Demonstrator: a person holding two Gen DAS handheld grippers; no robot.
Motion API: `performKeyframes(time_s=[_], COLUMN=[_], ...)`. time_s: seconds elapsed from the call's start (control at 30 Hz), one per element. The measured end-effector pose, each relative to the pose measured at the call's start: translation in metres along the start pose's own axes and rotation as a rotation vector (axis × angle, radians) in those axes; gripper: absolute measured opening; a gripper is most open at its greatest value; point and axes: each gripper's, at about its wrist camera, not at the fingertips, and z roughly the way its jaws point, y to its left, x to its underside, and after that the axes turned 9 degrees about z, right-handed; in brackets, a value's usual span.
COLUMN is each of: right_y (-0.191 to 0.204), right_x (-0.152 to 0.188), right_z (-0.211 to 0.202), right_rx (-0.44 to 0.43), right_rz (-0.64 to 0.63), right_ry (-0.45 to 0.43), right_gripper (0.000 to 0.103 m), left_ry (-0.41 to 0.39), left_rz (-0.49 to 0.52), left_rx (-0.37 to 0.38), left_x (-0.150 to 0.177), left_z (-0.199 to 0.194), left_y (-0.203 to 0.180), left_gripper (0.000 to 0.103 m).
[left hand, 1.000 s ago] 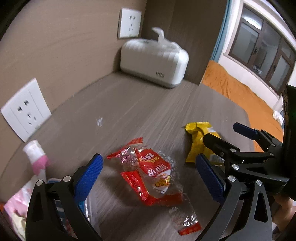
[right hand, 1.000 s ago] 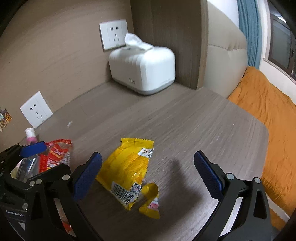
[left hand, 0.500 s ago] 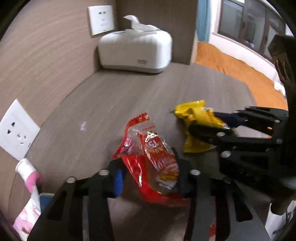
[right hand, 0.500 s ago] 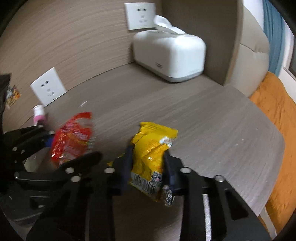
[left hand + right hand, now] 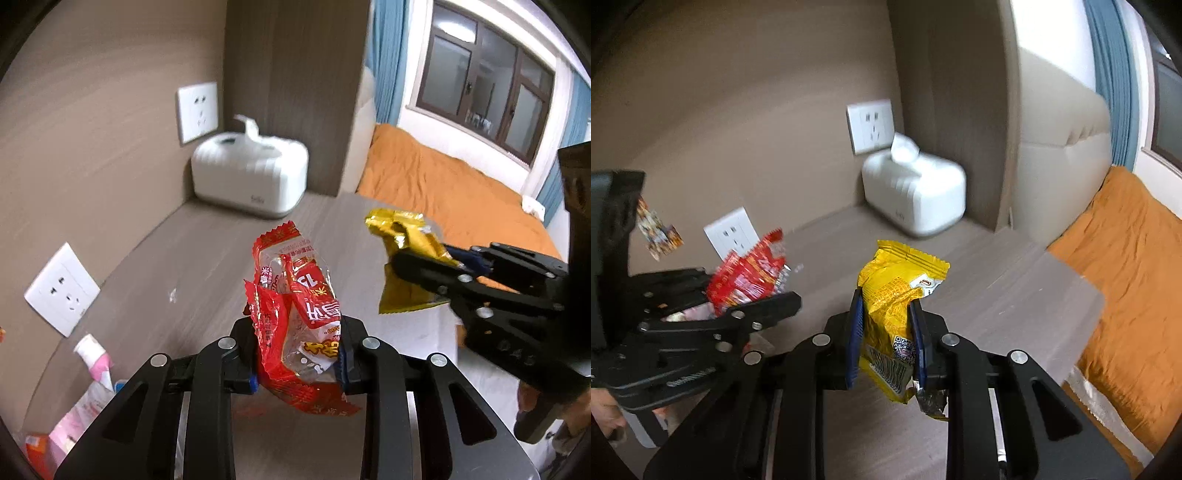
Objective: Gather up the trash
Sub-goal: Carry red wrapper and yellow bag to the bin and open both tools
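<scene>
My left gripper [image 5: 297, 354] is shut on a red and clear snack wrapper [image 5: 295, 306] and holds it up above the wooden table [image 5: 207, 266]. My right gripper [image 5: 886, 332] is shut on a yellow snack wrapper [image 5: 890, 295], also lifted off the table. In the left wrist view the right gripper [image 5: 436, 266] with the yellow wrapper [image 5: 406, 236] is to the right. In the right wrist view the left gripper [image 5: 746, 299] with the red wrapper [image 5: 750, 277] is to the left.
A white tissue box [image 5: 251, 177] stands at the table's back corner by a wall socket [image 5: 197, 110]. A second socket [image 5: 61, 288] is on the left wall. A pink tube [image 5: 92, 354] and packets lie at the near left. An orange bed [image 5: 443, 192] is beyond the table's right edge.
Both grippers closed on their wrappers, the left on the red one and the right on the yellow one, and lifted them off the table.
</scene>
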Motion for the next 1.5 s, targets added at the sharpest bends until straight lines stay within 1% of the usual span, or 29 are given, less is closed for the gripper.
performKeyframes(time_s=[0.07,0.2,0.37,0.47,0.6,0.8,0.9,1.07,1.17,1.3,1.43,1.5], right_y=[-0.002,-0.015,-0.041,-0.061,-0.091,-0.134,-0.159,-0.197,-0.216,-0.242,-0.271,-0.282], right_x=[-0.001,0.001,0.014,0.028,0.051,0.089,0.112,0.149,0.171,0.200,0.230,0.242], right_z=[-0.020,-0.050,-0.086,-0.104,-0.127,-0.151,-0.155,-0.157,-0.153,-0.138,-0.122,-0.110], right_rx=[0.002,0.021,0.077,0.104,0.148,0.212,0.241,0.275,0.286,0.312,0.322,0.336], right_rz=[0.004,0.016,0.051,0.085,0.138,0.222,0.274,0.350,0.384,0.429,0.503,0.517], right_ry=[-0.031,-0.070,-0.092,-0.083,-0.068,-0.032,-0.012,0.026,0.056,0.107,0.150,0.168], right_gripper=[0.024,0.024,0.024,0.024,0.024,0.024,0.024,0.024,0.024,0.024,0.024,0.024], left_ry=[-0.009,-0.035,-0.047,-0.039,-0.004,0.054,0.099,0.176,0.214,0.282,0.329,0.348], left_rz=[0.010,0.056,0.120,0.159,0.198,0.275,0.312,0.376,0.398,0.416,0.444,0.444], left_rx=[0.006,0.036,0.094,0.138,0.202,0.262,0.291,0.320,0.339,0.377,0.402,0.418], left_x=[-0.003,-0.013,-0.017,-0.016,-0.009,0.004,0.016,0.041,0.055,0.080,0.104,0.117], left_z=[-0.005,-0.013,-0.018,-0.012,0.002,0.023,0.039,0.067,0.082,0.114,0.147,0.166], left_y=[-0.009,-0.042,-0.086,-0.115,-0.156,-0.214,-0.246,-0.291,-0.311,-0.334,-0.354,-0.362], left_gripper=[0.028,0.028,0.028,0.028,0.028,0.028,0.028,0.028,0.028,0.028,0.028,0.028])
